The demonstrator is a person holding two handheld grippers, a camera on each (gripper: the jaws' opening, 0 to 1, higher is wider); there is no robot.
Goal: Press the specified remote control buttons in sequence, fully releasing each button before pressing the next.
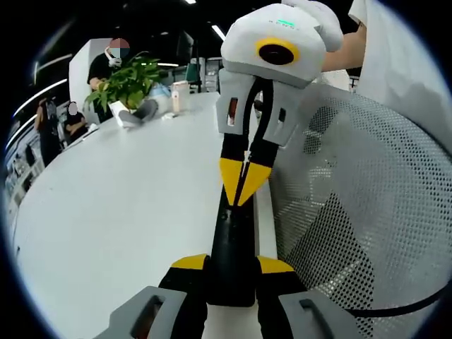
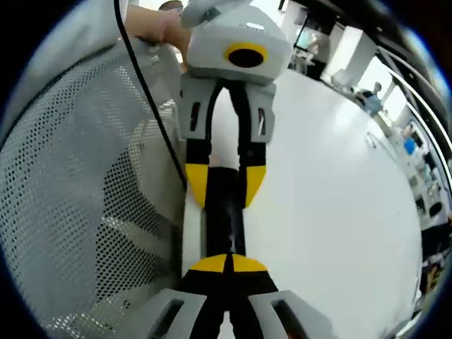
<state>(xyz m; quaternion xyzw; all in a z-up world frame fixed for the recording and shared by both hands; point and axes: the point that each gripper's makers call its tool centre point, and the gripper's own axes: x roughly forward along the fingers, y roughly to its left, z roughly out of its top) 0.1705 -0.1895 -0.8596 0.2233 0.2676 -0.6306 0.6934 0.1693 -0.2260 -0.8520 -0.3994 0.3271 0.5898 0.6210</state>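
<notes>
Remote control (image 1: 232, 254), a long black bar, lies along the edge of the white desk (image 1: 120, 212) at lower centre of the left gripper view, clamped at its near end between the left gripper (image 1: 232, 265) and its yellow-tipped jaws. From the top of that frame the right gripper (image 1: 242, 185) reaches down, its yellow tips pinched together on the remote's upper face. In the right gripper view the same remote (image 2: 224, 212) runs up the middle. A mesh chair back (image 1: 360, 205) fills the right side (a potted plant (image 1: 127, 85) sits far upper left).
</notes>
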